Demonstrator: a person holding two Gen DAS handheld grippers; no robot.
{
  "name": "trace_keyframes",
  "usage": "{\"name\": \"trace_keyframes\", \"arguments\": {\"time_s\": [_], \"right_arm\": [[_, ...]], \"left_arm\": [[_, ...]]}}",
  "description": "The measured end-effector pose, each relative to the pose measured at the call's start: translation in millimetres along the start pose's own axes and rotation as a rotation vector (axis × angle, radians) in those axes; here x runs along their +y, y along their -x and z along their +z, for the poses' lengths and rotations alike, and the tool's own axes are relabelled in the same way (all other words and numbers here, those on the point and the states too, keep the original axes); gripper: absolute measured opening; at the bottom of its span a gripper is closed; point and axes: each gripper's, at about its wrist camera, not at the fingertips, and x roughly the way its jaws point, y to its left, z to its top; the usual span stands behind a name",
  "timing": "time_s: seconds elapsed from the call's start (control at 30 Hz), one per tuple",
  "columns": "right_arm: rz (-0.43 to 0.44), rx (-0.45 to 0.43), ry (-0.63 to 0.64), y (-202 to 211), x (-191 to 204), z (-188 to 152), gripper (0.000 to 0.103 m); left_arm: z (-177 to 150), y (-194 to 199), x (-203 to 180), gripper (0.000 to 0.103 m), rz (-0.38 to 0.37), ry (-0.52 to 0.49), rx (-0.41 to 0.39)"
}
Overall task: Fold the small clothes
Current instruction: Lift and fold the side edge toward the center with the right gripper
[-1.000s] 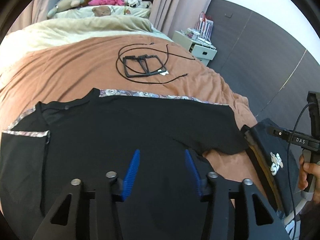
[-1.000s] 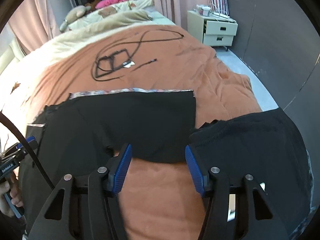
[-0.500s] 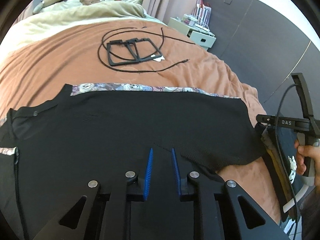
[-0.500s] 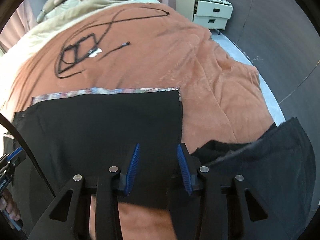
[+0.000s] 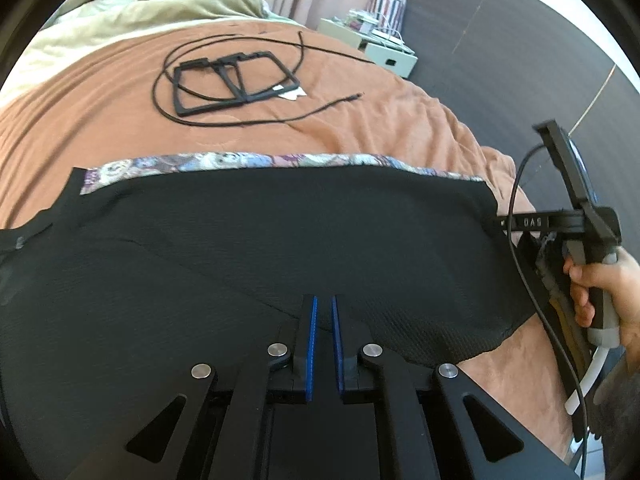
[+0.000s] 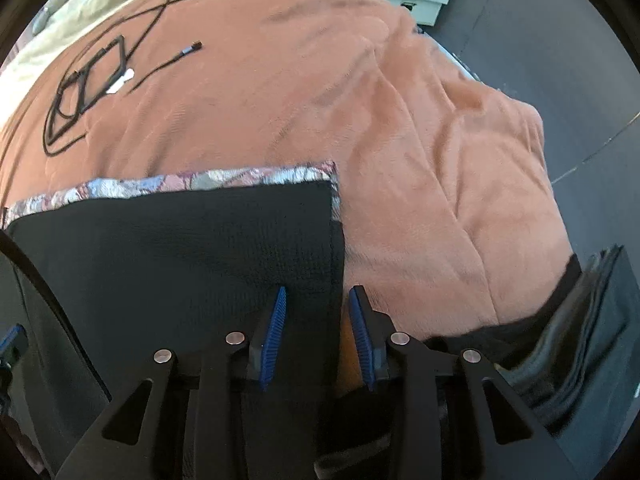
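We see left gripper (image 5: 322, 300), wide a second ago, now pinched on shirt (image 5: 248, 240) near hem. Right gripper (image 6: 316, 294) closing astride shirt's right edge, lower than before.

The bed (image 5: 100, 92) was covered by a rust-orange blanket (image 6: 400, 120), with a pale cream cover (image 5: 168, 8) farther up toward the head. A black garment (image 5: 280, 232) with a patterned border was spread flat across the near part. Beyond it, black frames (image 5: 236, 80) ringed by a thin black cable (image 5: 280, 118) were laid. Another dark garment (image 6: 592, 320) was seen at the right edge.
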Motion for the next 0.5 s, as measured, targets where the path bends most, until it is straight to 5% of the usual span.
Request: {"name": "trace_keyframes", "arguments": {"time_s": [0.07, 0.5], "right_arm": [[0.016, -0.008, 0.013, 2, 3, 2, 0.002], [0.070, -0.182, 0.115, 99, 29, -2, 0.002]], "left_arm": [[-1, -2, -1, 0.008, -0.003, 0.001, 0.007], [-5, -9, -17, 0.008, -0.042, -0.003, 0.058]]}}
